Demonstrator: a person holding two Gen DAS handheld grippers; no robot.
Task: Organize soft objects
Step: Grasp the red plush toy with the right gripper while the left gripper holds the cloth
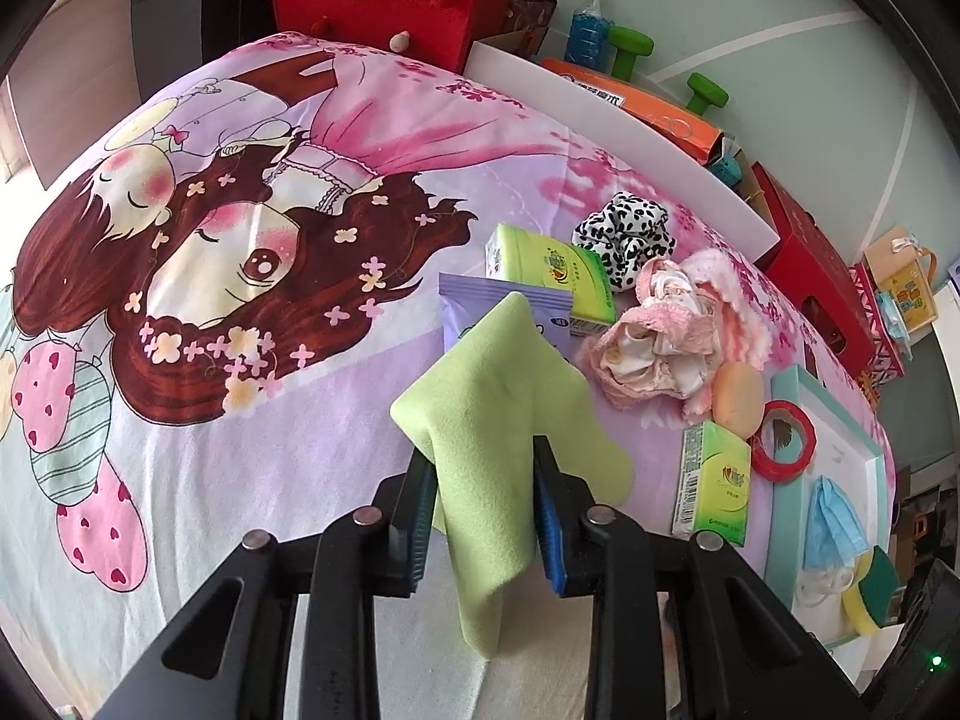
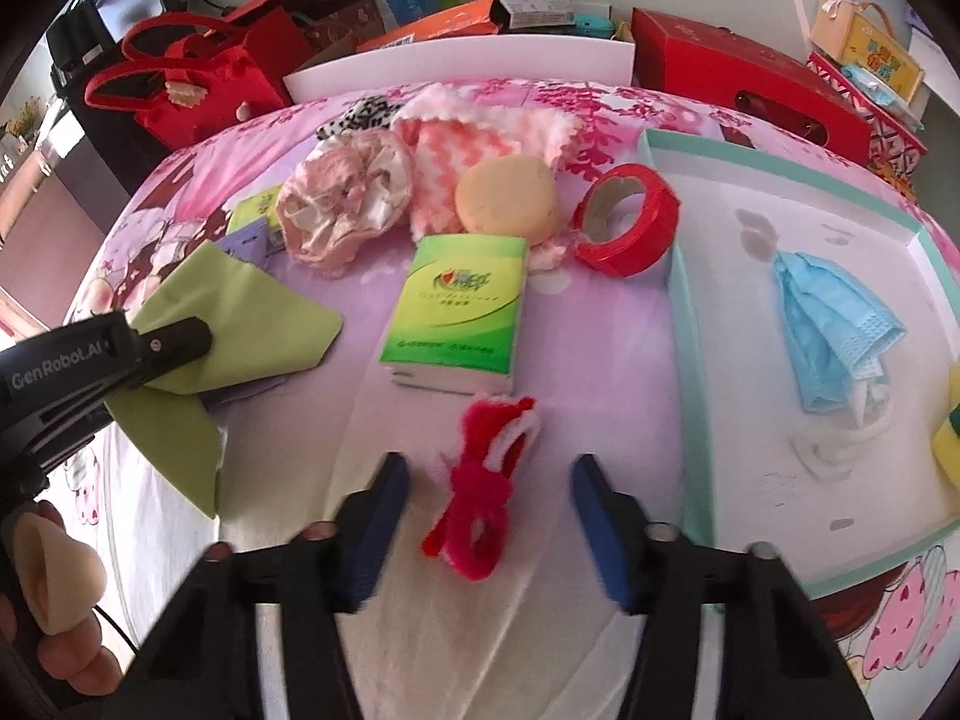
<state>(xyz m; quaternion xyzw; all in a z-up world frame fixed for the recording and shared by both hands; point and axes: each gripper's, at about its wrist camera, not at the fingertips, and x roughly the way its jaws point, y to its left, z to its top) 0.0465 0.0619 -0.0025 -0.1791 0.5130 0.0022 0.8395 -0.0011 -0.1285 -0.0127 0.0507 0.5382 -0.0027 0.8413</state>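
The green cloth hangs pinched between the two blue-padded fingers of the left gripper, lifted above the cartoon-print bedsheet, with one corner drooping below the fingers and the rest folding up over the purple wipes packet. From the right wrist view the same cloth shows at the left, clamped in the black fingertip of the left gripper. The right gripper has its fingers spread wide apart, holding nothing, with a red fuzzy tie lying on the sheet between them. Just beyond it lies a green tissue pack, then a round peach sponge, a pink frilly scrunchie and a red tape roll. To the right sits a shallow teal-rimmed tray holding a crumpled blue face mask and a yellow-green sponge at its edge.
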